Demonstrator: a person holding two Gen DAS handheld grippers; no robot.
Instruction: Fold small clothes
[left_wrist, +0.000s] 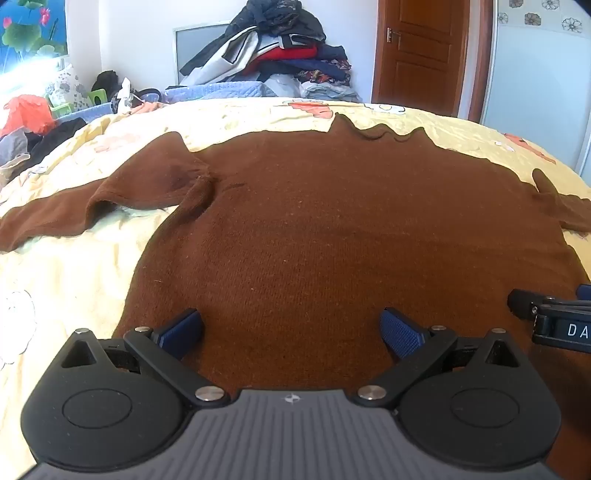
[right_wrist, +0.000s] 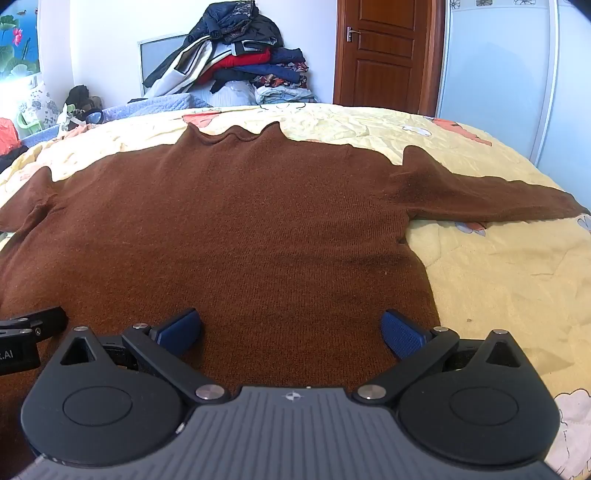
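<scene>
Brown knit sweater (left_wrist: 332, 229) lies spread flat, front up, on a bed w/ a yellow floral quilt (left_wrist: 66, 280), collar at the far end, hem toward the cameras. In the left wrist view its left sleeve (left_wrist: 92, 199) runs out to the side w/ a bunched fold near the shoulder; in the right wrist view the other sleeve (right_wrist: 487, 199) lies straight out across the quilt. Left gripper (left_wrist: 291, 326) sits low over the hem area, jaws spread wide, blue pads (left_wrist: 183, 328) apart w/ only sweater fabric showing between them, nothing pinched. Right gripper (right_wrist: 291, 326) is the same: jaws wide, blue pads (right_wrist: 404, 330) apart, over the lower right part of the sweater near its side edge, nothing held. Can't tell if either one's fingertips touch the knit. The two grippers are side by side; each shows at the edge of the other's view. Beyond the bed: a big heap of mixed clothes (left_wrist: 273, 55) against the white wall, a brown wooden door (left_wrist: 417, 51) to its right, a white wardrobe panel (right_wrist: 498, 74) past the door, and more clutter incl. an orange-red bag (left_wrist: 27, 112) at far left.
</scene>
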